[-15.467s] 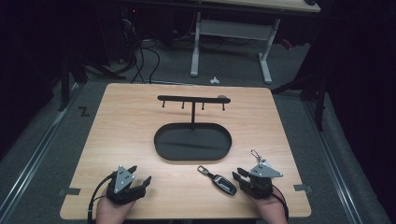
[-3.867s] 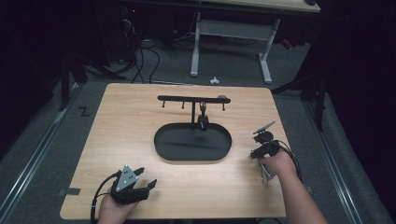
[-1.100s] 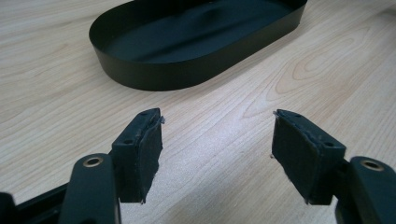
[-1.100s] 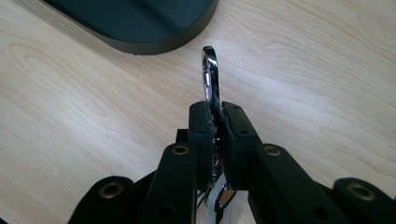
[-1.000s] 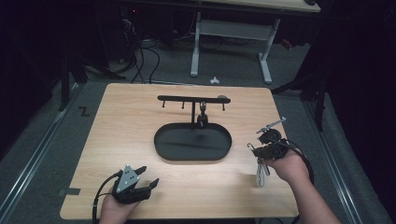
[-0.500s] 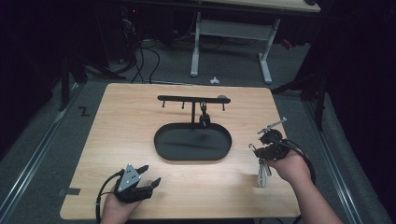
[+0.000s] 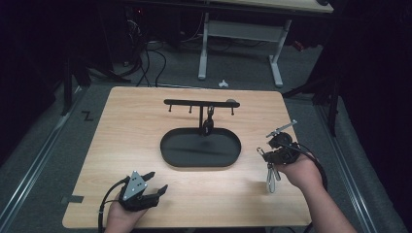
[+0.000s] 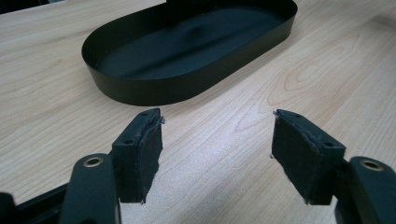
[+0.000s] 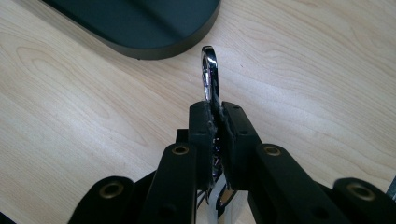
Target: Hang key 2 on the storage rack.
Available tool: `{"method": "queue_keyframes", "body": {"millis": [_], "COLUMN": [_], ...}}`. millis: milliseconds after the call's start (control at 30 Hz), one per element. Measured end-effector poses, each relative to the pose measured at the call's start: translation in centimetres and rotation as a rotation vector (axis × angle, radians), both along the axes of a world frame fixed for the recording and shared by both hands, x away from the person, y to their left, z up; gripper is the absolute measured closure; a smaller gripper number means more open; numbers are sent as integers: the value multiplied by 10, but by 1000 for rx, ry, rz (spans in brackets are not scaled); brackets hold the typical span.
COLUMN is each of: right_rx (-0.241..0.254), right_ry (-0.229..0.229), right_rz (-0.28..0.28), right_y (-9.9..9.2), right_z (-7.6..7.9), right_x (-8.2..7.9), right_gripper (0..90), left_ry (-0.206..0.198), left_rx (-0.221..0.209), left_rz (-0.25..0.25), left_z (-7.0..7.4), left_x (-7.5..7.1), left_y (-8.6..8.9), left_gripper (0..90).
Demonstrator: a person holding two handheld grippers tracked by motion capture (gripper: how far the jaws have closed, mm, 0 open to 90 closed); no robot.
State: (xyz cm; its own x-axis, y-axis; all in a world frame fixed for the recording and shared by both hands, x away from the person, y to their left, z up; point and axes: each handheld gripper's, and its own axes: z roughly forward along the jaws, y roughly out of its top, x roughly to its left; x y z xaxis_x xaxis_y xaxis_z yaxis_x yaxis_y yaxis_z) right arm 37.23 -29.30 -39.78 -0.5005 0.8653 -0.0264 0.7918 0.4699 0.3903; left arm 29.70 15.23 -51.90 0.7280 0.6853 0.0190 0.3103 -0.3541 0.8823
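Two tongs are on show, one in each hand. The left tongs [image 7: 154, 183] sit low on the near left part of the bench [image 7: 126, 131], with both jaws spread wide and nothing between them. The right tongs [image 9: 215, 116] are pressed together on a shiny metal clip [image 9: 209, 70], which pokes up past the jaw tips. In the high view a silver bunch [image 7: 270, 175] hangs down from that clip by the right hand [image 7: 301, 171], but it is too small to tell what it is. One black oval tray [image 7: 200, 148] lies in the middle of the bench. One black rack [image 7: 201, 103] with small pegs stands behind it. One dark thing [image 7: 209, 125] hangs from the rack, hard to make out.
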Motion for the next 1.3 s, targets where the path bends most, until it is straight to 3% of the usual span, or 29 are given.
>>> {"method": "queue_keyframes", "body": {"millis": [467,1300], "right_rx": [9,13], "right_ry": [-20,-51], "right_rz": [28,101], "right_y": [9,44], "right_z": [7,25], "right_x": [5,36], "right_gripper": [836,836], "left_ry": [2,8], "left_rx": [24,26], "left_rz": [13,124], "left_z": [-2,-2], "left_x": [-5,-27], "left_y": [3,42], "left_gripper": [340,338]}}
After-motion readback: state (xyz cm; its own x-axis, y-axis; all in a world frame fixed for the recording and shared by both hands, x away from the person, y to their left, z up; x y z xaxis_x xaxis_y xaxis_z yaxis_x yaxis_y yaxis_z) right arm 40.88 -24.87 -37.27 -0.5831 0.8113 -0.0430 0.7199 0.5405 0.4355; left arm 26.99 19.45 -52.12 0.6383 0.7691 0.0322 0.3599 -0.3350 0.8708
